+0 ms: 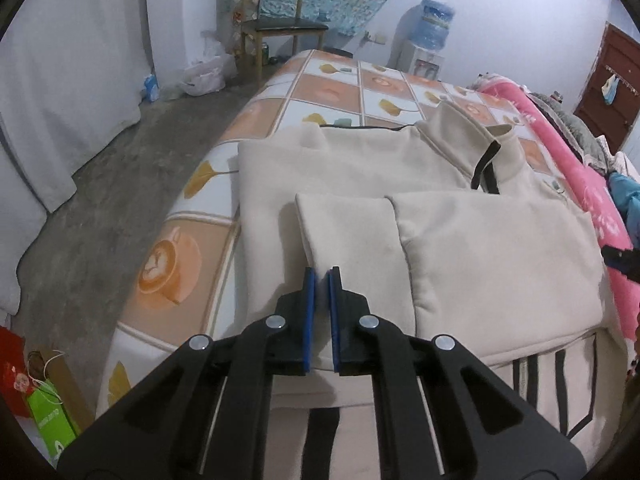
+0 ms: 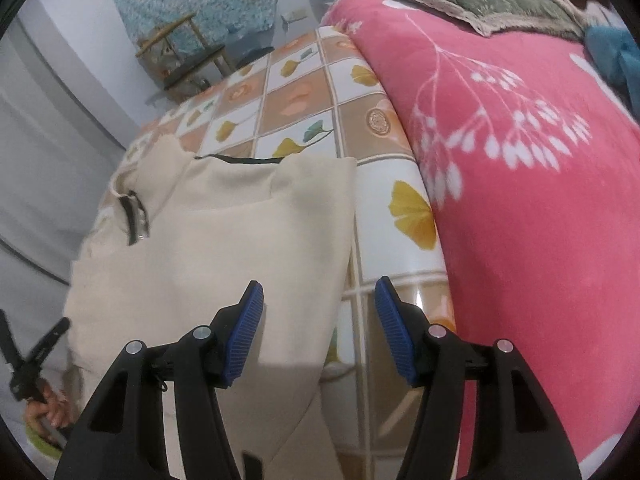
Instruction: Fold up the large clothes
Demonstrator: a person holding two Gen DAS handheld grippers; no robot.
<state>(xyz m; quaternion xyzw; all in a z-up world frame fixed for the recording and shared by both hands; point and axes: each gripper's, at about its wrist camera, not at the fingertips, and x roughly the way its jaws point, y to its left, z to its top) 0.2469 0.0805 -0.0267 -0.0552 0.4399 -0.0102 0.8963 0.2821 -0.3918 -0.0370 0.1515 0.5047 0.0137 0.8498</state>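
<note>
A large cream sweatshirt with black trim lies on the bed, both sleeves folded across its body. My left gripper is shut on the left sleeve's cuff, pinching cream fabric between its blue pads. In the right wrist view the same sweatshirt lies at left. My right gripper is open and empty, hovering over the garment's right edge and the bedsheet. The left gripper shows blurred in the right wrist view, held by a hand.
The bed has a tiled-pattern sheet. A pink blanket is piled along the sweatshirt's right side, with grey and blue textiles on it. A chair and a water dispenser stand beyond the bed. Bags sit on the floor at left.
</note>
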